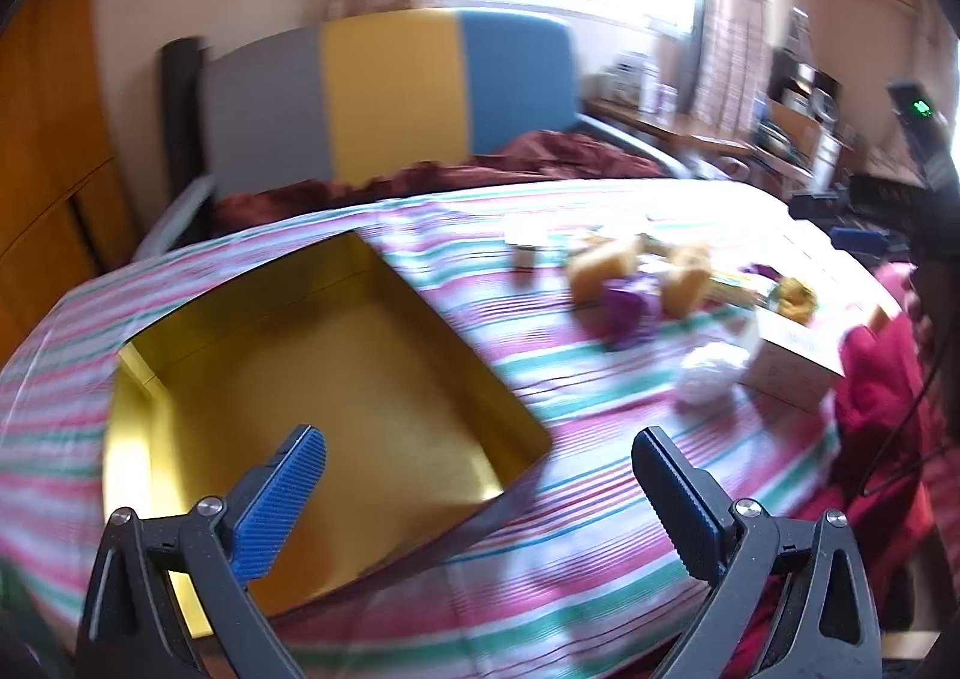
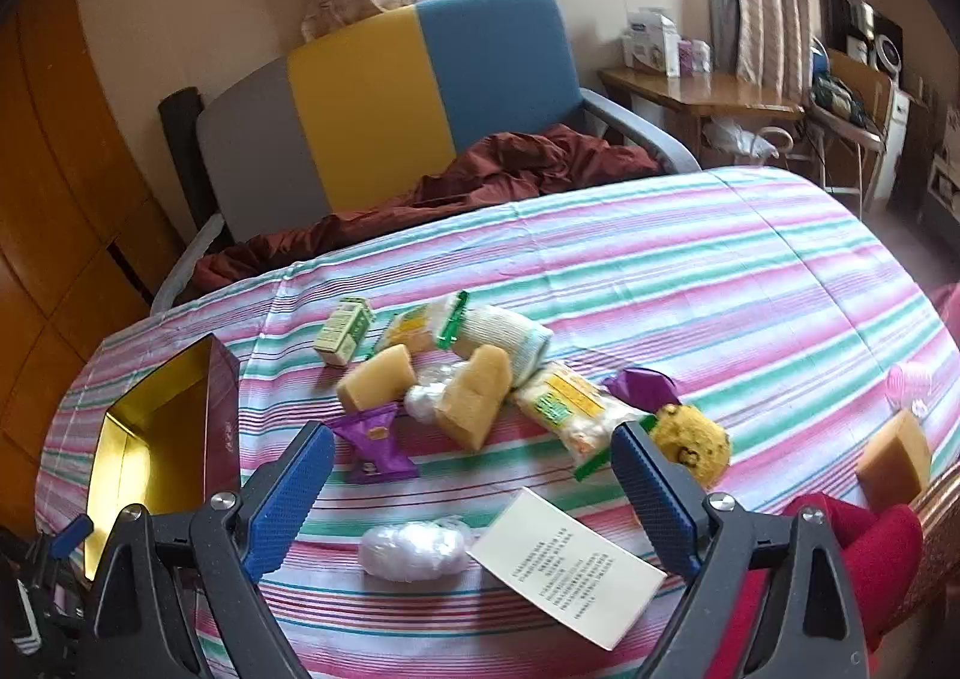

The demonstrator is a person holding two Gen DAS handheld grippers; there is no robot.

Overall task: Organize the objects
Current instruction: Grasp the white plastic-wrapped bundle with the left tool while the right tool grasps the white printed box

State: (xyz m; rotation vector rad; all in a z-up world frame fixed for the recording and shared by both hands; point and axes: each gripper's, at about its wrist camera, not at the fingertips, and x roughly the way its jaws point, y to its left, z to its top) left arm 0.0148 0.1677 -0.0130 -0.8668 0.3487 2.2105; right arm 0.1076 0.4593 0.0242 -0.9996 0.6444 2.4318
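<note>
My gold-lined box (image 1: 336, 379) sits open on the striped cloth (image 2: 690, 271), nothing inside it, with my left gripper (image 1: 480, 505) hanging just over its near corner, jaws spread wide and holding nothing. One blue pad (image 1: 282, 505) hangs over the box's floor; the other is out over the cloth beside the box.

The things to sort lie in a loose heap on the cloth, well clear of the box on its right. My right gripper (image 2: 474, 505) hovers over the heap's near edge, its jaws wide too and gripping nothing. Between them lie a white wad (image 2: 414, 550) and a printed card (image 2: 570, 565), neither touched. Just beyond the pads lie a purple packet (image 2: 375, 442), two yellow sponges (image 2: 375, 382), a clear-wrapped bundle (image 2: 423, 400), a long snack pack (image 2: 570, 409) and a yellow plush (image 2: 693, 439). A small green carton (image 2: 343, 331) and a rolled sock (image 2: 510, 343) lie on the heap's far side.

Only the right camera shows these sharply, along with a third sponge (image 2: 894, 463) far from the box at the cloth's edge. The left view blurs the heap but looks straight into the box, which the right view catches only edge-on.
</note>
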